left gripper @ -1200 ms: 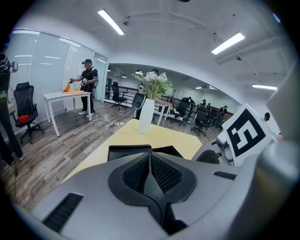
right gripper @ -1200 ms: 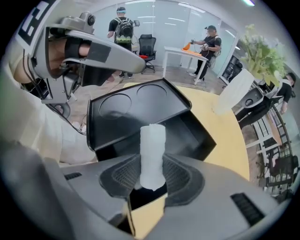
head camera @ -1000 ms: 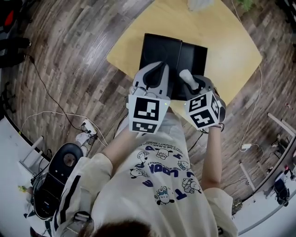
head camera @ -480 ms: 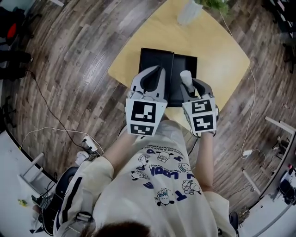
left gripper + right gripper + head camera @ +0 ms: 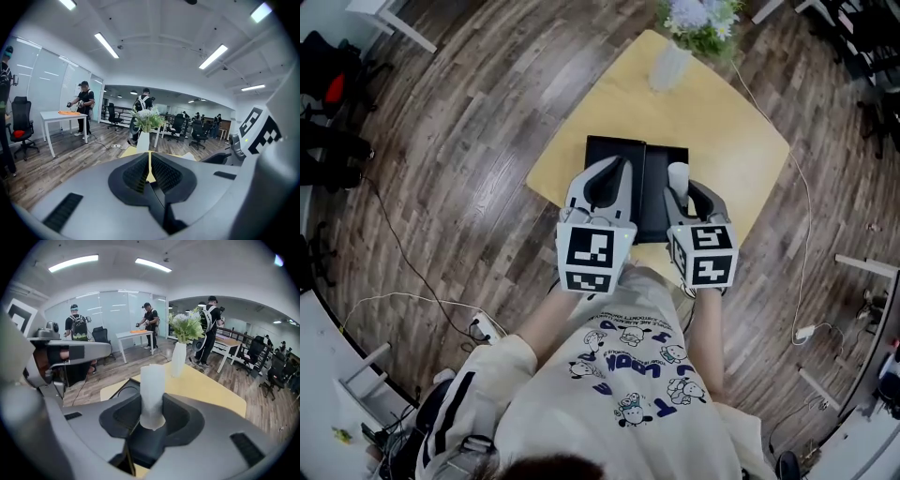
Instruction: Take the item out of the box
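Right tongs (image 5: 153,420) are clamping, partway open, on the white cylindrical item (image 5: 152,380), which is standing upright between the pads. Left tongs (image 5: 149,171) are sitting closed to a thin slit, gripping nothing. The item is hanging over the right part of the black box (image 5: 652,202) on the tabletop (image 5: 731,122). Compared with a second ago, both tongs are sitting higher, the right tongs have rolled level, and the item is no longer tilting.
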Demonstrator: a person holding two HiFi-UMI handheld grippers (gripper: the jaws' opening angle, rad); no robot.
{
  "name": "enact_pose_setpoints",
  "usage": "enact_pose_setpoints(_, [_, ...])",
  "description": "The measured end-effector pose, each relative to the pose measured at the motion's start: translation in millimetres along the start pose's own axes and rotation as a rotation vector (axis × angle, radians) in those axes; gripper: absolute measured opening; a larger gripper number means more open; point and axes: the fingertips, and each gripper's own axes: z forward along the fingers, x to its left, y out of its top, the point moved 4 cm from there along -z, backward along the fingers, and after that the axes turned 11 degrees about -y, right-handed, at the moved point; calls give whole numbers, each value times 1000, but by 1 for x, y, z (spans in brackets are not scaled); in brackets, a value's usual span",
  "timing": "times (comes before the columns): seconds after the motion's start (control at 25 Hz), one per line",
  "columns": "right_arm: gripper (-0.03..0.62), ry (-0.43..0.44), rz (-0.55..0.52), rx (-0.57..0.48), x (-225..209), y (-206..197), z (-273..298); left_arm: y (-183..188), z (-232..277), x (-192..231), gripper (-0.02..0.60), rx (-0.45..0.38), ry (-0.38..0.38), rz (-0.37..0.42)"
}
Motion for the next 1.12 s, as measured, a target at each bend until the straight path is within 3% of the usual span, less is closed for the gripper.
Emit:
enact_pose_setpoints(0.64, [152, -112, 147, -265, 1, 58, -31, 49, -12, -3, 28, -126, 15, 100])
enact_pose_setpoints(1.12, [153, -172, 167, -477, -3, 92, -64, 79, -18, -15, 28, -196, 18, 181])
